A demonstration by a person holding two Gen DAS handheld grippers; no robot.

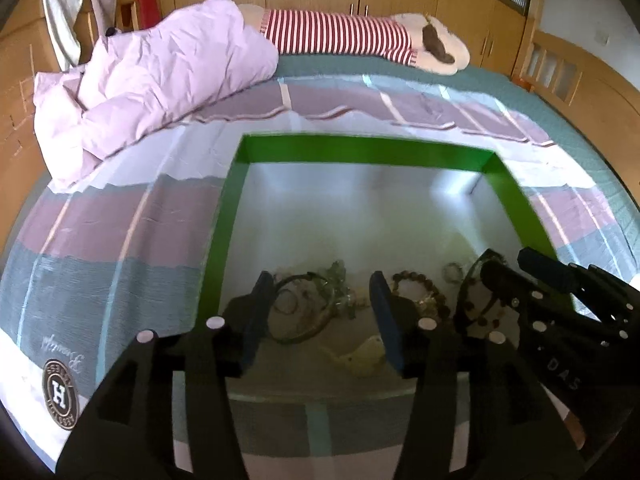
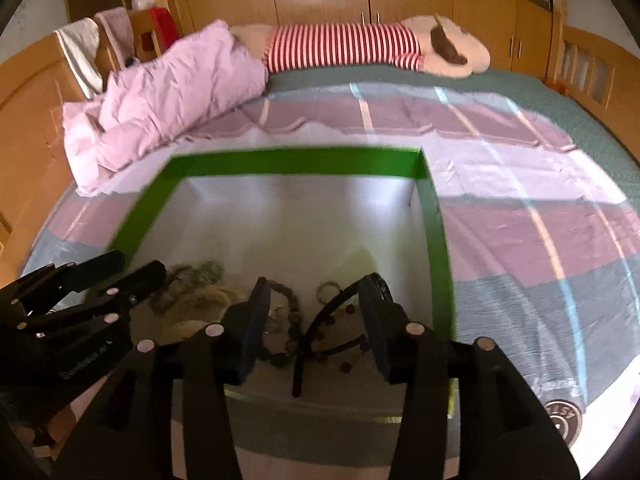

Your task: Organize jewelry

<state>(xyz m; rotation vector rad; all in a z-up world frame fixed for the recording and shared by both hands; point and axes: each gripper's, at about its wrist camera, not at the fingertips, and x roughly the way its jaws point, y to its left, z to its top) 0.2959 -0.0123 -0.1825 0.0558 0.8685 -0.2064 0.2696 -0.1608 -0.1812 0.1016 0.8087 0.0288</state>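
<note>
left claw (image 1: 320,316) spread | right claw (image 2: 316,320) spread | jewelry (image 1: 320,300) beneath (green-rimmed box (image 1: 360,148)) | quilt (image 1: 160,80) beyond

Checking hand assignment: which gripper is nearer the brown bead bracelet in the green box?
Right. The right gripper has the brown bead bracelet between its open fingers; the left gripper hovers beside it, over the dark bangle.

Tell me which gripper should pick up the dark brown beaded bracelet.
Probably the right gripper: its open fingers frame the dark brown beaded bracelet inside the green-rimmed box. The left gripper sits beside it, over the thin bangles.
</note>
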